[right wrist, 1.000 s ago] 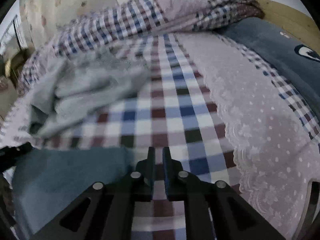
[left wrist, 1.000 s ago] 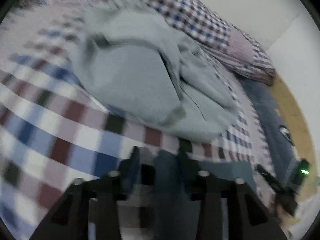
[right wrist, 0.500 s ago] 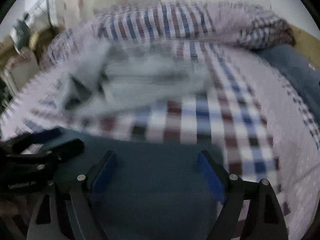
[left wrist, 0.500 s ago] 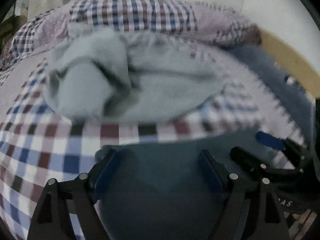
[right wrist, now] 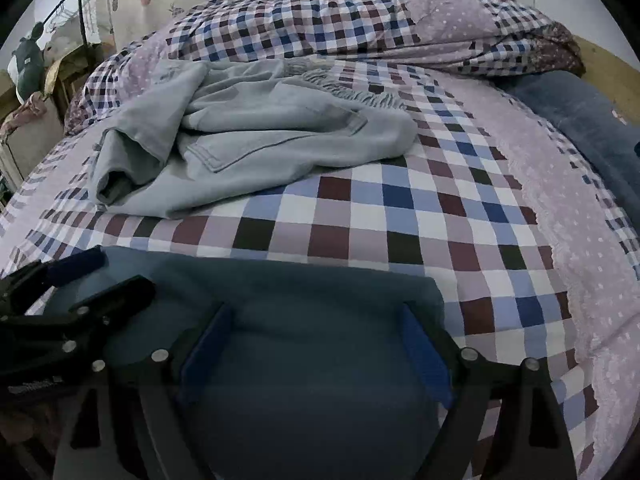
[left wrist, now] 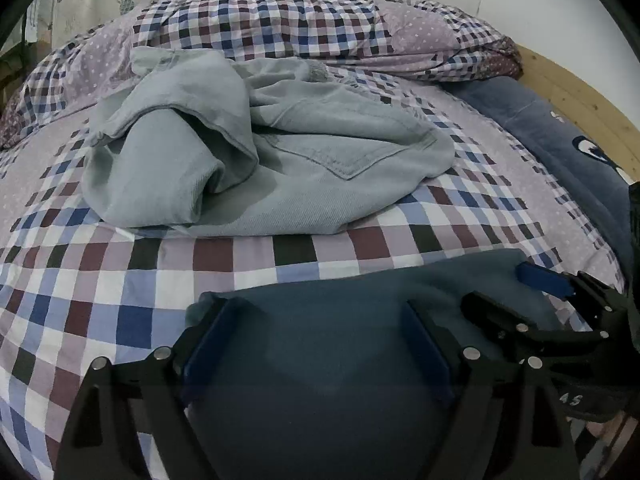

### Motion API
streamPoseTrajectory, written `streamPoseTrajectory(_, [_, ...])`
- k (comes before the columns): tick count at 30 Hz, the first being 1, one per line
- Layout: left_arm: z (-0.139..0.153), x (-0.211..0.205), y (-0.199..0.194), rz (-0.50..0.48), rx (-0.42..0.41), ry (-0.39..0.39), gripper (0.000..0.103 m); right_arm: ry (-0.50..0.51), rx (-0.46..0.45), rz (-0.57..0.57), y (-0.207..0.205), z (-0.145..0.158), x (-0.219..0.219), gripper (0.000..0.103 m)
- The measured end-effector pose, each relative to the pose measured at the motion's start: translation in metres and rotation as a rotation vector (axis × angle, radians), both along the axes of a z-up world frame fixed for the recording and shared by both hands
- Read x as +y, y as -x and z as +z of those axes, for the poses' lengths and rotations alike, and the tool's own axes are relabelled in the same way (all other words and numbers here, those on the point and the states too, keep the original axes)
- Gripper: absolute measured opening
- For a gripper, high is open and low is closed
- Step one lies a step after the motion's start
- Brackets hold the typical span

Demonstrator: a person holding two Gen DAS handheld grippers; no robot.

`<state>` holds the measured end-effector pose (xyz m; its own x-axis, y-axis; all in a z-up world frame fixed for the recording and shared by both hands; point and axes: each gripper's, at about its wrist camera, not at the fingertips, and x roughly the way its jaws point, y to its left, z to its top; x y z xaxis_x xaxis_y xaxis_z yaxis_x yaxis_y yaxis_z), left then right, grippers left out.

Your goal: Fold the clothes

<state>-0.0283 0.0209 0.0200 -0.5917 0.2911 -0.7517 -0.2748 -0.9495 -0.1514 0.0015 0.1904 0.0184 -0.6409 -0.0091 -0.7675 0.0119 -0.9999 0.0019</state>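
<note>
Both grippers had spread wide since a second before, releasing the folded dark blue cloth (left wrist: 328, 360). Left gripper (left wrist: 316, 344) and right gripper (right wrist: 316, 344) held nothing. Ahead lay the crumpled pale grey-blue jeans (left wrist: 248, 152).

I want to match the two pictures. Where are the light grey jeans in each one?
Left wrist view: the jeans lie crumpled, upper middle, on the checked bedspread.
Right wrist view: the jeans sit upper left.
Shared landmark: the back pocket faces up in both.
</note>
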Motion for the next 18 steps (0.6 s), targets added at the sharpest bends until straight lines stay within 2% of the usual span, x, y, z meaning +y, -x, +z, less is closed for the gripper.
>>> streamPoseTrajectory(3, [0.009, -0.003, -0.012, -0.001, 0.032, 0.003, 0.088, -0.031, 0.011, -0.002, -0.001, 0.001, -0.004, 0.091])
streamPoseTrajectory(8, [0.023, -0.01, -0.048, -0.006, 0.083, 0.026, 0.088, -0.021, 0.015, -0.002, -0.001, 0.002, 0.0, 0.091])
streamPoseTrajectory(12, [0.024, -0.013, -0.076, -0.004, 0.122, 0.061, 0.088, -0.042, 0.049, -0.007, -0.006, 0.007, -0.003, 0.091])
streamPoseTrajectory(18, [0.017, -0.018, -0.106, 0.022, 0.081, 0.077, 0.088, -0.059, 0.133, -0.011, -0.023, 0.024, -0.006, 0.091])
